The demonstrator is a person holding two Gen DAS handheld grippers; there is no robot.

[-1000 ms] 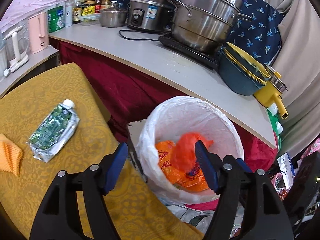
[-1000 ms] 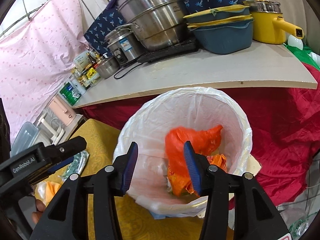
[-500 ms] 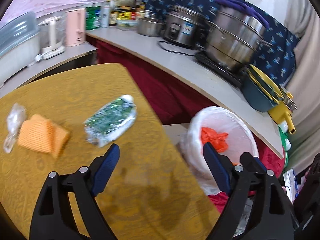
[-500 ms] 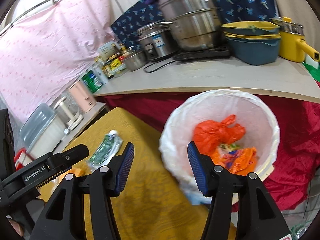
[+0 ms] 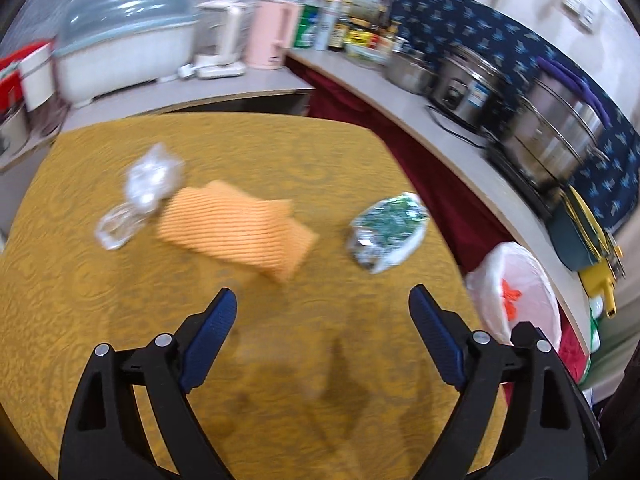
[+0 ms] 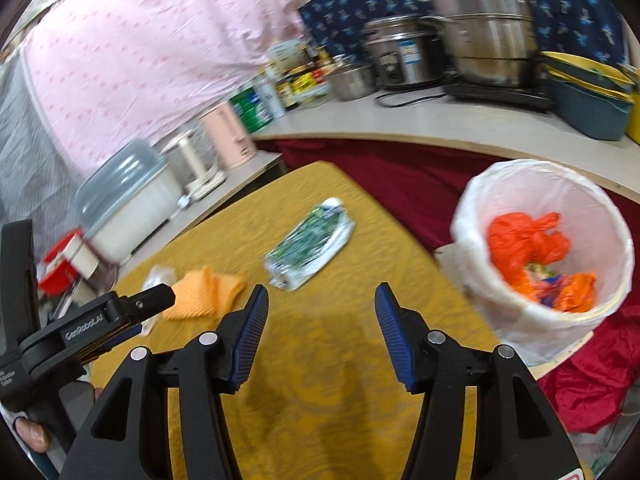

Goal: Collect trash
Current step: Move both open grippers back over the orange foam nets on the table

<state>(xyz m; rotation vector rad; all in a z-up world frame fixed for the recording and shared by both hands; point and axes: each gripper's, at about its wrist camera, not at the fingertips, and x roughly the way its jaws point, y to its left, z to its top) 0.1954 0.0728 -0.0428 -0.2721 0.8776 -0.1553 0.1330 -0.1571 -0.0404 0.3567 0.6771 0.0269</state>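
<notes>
Yellow patterned counter [image 5: 328, 360] below the left tool [image 5: 322, 314]; jaws spread wide, just been opening, nothing between them. Ahead on the cloth: crinkled clear wrapper [image 5: 140, 188] far left, touching or just beside an orange cloth [image 5: 236, 228]; green-and-white pouch [image 5: 386, 236] apart to the right. White-lined bin [image 5: 516, 292] off the counter's right edge, half cut off by the tool's own arm.

Over to the right wrist view: right tool [image 6: 318, 334] parted too, jaws just been opening, empty, pouch [image 6: 310, 246] just beyond. Bin [image 6: 546, 240] at right, orange bag [image 6: 524, 240] already inside. Left tool [image 6: 100, 324] poking in at lower left.

Risks, as a guess: flat pouch sliding under the pads rather than lifting; thin wrapper slipping out; cloth grabbed by mistake. Everything smeared by blur, so print unreadable and the wrapper's outline vague.
</notes>
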